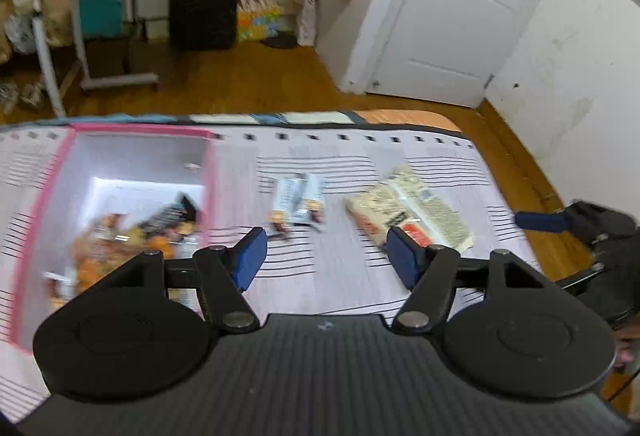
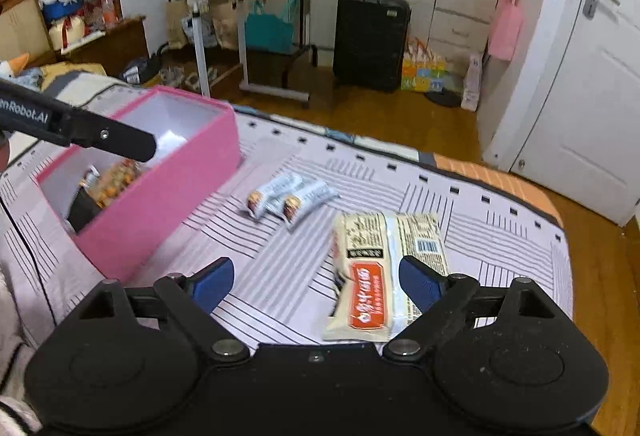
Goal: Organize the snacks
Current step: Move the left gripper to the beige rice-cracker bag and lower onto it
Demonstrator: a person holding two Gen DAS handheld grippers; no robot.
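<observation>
- Right gripper (image 2: 318, 286): the jaws stand spread wide above the striped bed cover (image 2: 280, 276). Nothing is pinched; the blue pads (image 2: 214, 282) touch no item.
- Cream snack packet (image 2: 384, 272): lies flat on the cover, its red-labelled near end between the right jaws, closer to the right-hand pad, and apart from both pads as far as the view shows. Its far end extends beyond the jaw tips.
- Left gripper (image 1: 328, 256): the jaws stand spread, with only bare cover between them. Nothing is pinched.
- In the left wrist view, the cream snack packet (image 1: 408, 210) lies just beyond the right-hand jaw tip.
- Two small silver-wrapped bars (image 2: 288, 198): lie side by side on the cover, ahead of the right jaws and slightly left of their centre line. In the left wrist view they sit straight ahead of the left jaws (image 1: 298, 202).
- Pink box (image 2: 160, 196): stands open on the cover, ahead and left of both jaw pairs. Several snacks (image 1: 132, 236) lie inside; this part is blurred, so individual items cannot be told.
- The left gripper's finger (image 2: 120, 140) appears in the right wrist view above the box opening.
- Beyond the bed edge: wooden floor (image 2: 380, 116), a black suitcase (image 2: 370, 40) and a white door (image 2: 580, 116).
</observation>
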